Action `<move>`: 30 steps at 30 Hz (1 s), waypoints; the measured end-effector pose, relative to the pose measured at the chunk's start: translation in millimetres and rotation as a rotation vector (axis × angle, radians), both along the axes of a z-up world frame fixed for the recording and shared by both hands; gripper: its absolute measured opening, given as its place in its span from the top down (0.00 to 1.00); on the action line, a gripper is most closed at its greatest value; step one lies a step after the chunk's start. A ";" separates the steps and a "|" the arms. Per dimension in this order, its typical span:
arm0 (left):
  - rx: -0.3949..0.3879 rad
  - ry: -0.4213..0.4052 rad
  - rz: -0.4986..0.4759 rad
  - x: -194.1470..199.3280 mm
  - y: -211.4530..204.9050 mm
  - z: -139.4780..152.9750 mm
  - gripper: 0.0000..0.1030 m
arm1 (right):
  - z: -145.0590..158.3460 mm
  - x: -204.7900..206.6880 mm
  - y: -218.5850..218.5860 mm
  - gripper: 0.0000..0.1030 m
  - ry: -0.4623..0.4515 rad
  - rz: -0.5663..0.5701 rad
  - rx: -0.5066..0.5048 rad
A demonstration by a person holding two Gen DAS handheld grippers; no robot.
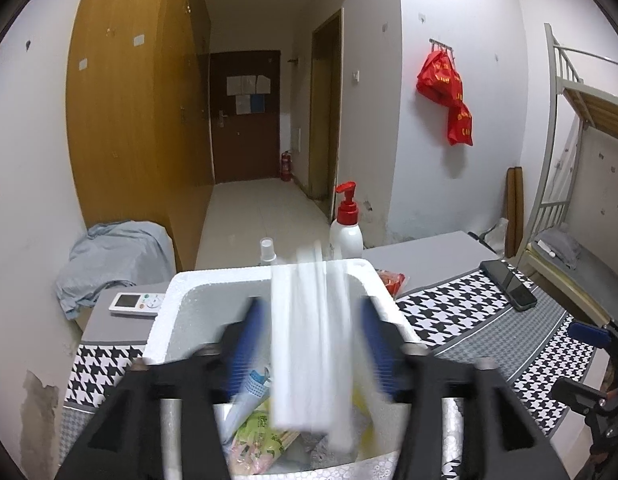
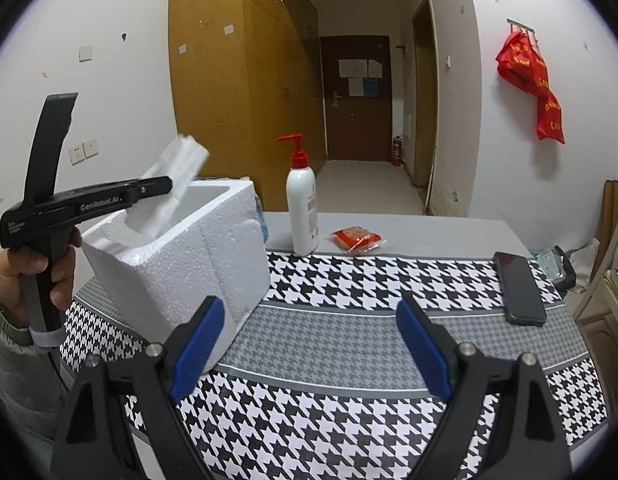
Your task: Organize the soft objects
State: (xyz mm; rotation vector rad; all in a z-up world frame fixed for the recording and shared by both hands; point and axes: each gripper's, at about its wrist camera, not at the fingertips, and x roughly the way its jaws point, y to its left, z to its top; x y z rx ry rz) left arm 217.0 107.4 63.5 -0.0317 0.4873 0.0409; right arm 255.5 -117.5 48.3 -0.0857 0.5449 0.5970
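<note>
A white foam box (image 1: 177, 292) (image 2: 213, 248) stands on the houndstooth tablecloth (image 2: 349, 280), with several soft packets (image 1: 257, 436) inside. My left gripper (image 1: 309, 304) (image 2: 165, 186), held by a hand, hovers over the box's opening with its blue pads apart. A folded white soft pack (image 1: 309, 340) (image 2: 177, 172), blurred, stands between the pads without touching them, its lower end inside the box. To the right of the box, my right gripper (image 2: 309, 304) is wide open above the cloth with nothing between its fingers.
A white pump bottle (image 2: 303, 208) with a red head and a red packet (image 2: 355, 238) sit behind the cloth. A black phone (image 2: 519, 288) lies at the right. A remote (image 1: 135, 303) and a small spray bottle (image 1: 267, 250) are near the box. A bunk bed stands right.
</note>
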 end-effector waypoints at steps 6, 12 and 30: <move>0.026 -0.053 0.009 -12.1 -4.6 3.3 0.05 | 1.4 -0.1 -1.5 0.12 -0.003 -0.004 0.003; 0.022 -0.068 -0.008 -26.3 -12.9 6.8 0.03 | 5.8 -5.1 -5.5 0.12 -0.016 -0.005 0.007; 0.015 -0.092 -0.013 -79.6 -34.9 14.5 0.03 | 16.4 -46.3 -27.3 0.12 -0.049 0.003 0.023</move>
